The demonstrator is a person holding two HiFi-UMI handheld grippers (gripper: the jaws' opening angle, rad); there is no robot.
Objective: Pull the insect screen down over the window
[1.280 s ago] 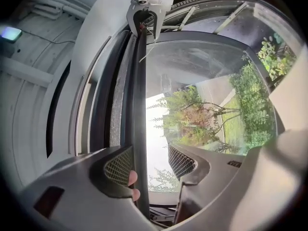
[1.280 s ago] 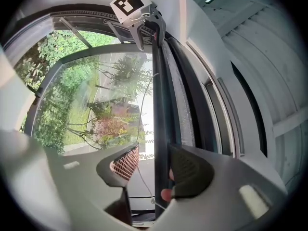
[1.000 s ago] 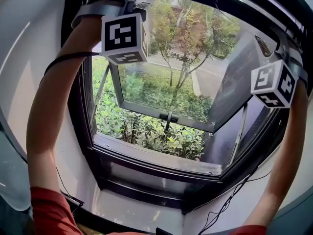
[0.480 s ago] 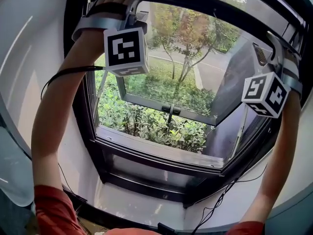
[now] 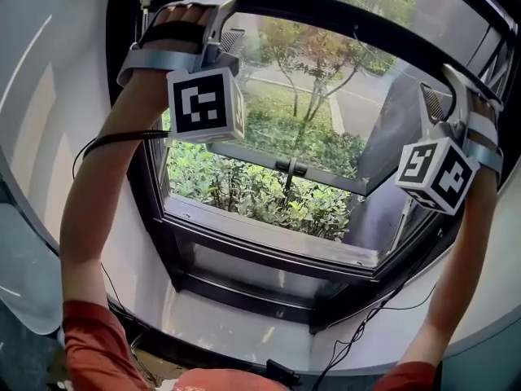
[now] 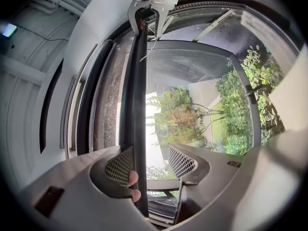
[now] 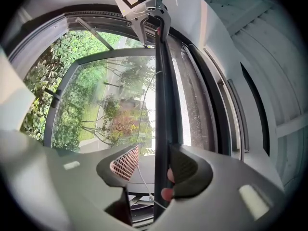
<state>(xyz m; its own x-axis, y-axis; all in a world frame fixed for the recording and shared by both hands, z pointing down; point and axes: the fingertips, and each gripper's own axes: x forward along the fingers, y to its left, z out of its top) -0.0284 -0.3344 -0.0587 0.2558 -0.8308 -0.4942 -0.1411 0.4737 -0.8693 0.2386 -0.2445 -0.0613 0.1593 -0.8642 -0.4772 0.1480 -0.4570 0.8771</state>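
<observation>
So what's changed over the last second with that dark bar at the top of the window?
Both the left gripper and the right gripper have come down a little, drawing the dark horizontal screen bar lower across the window top. The bar sits between each gripper's parted jaws. The tilted-out glass window sash stays open as before.

Dark screen bar [image 5: 326, 10] atop open window [image 5: 269, 239]

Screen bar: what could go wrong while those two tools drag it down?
The bar lies against only one pad of the left tool and the right tool, jaws apart, so it could slip out. Fingertips beside the bar might get pinched. The thin cord could snag.
</observation>
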